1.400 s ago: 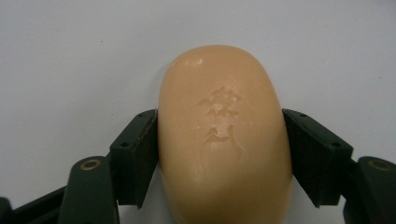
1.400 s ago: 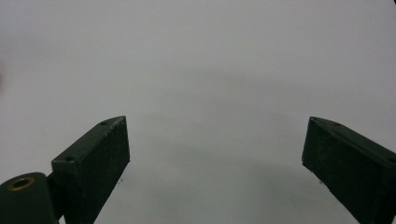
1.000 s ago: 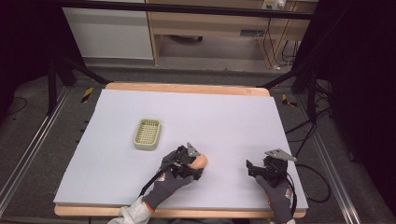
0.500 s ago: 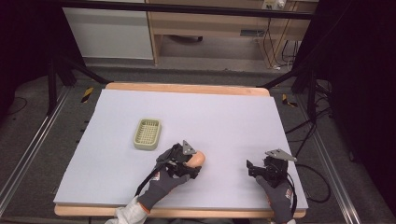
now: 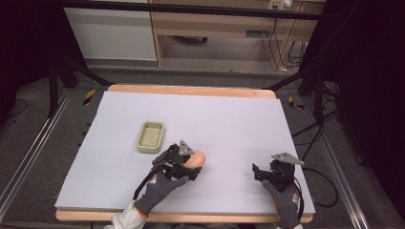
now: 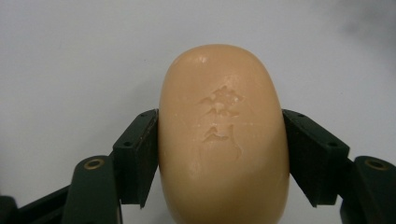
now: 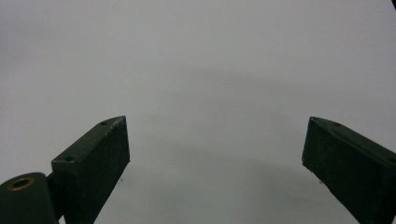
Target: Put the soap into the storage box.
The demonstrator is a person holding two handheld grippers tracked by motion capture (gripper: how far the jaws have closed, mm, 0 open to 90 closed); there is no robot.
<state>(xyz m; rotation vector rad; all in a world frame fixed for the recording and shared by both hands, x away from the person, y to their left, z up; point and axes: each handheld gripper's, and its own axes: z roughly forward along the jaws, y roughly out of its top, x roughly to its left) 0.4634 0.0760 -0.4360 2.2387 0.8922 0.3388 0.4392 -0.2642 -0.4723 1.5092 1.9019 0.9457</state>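
- We find the bar of soap (image 6: 223,135), tan and oval, clamped between the two black jaws of the left gripper (image 6: 223,154), one jaw pressed flat on each long side.
- Its upper face carries two embossed characters, one above the other; we cannot read them with certainty.
- In the high view the soap (image 5: 196,159) sits in the left gripper (image 5: 186,164) over the near middle of the table (image 5: 229,119), just right of the dish. We cannot tell whether it touches the surface.
- The left hand (image 5: 160,188) wears a dark glove with a white sleeve below it.
- The soap dish (image 5: 151,137), pale green with a slotted floor, stands on the table just beyond and left of the left gripper, apart from it.
- The right gripper (image 5: 260,172) rests near the front right corner, well apart from the soap. In the right gripper view its jaws stand wide apart with nothing between them, over bare grey surface (image 7: 210,93).
- We see no brand or label on the dish or table.
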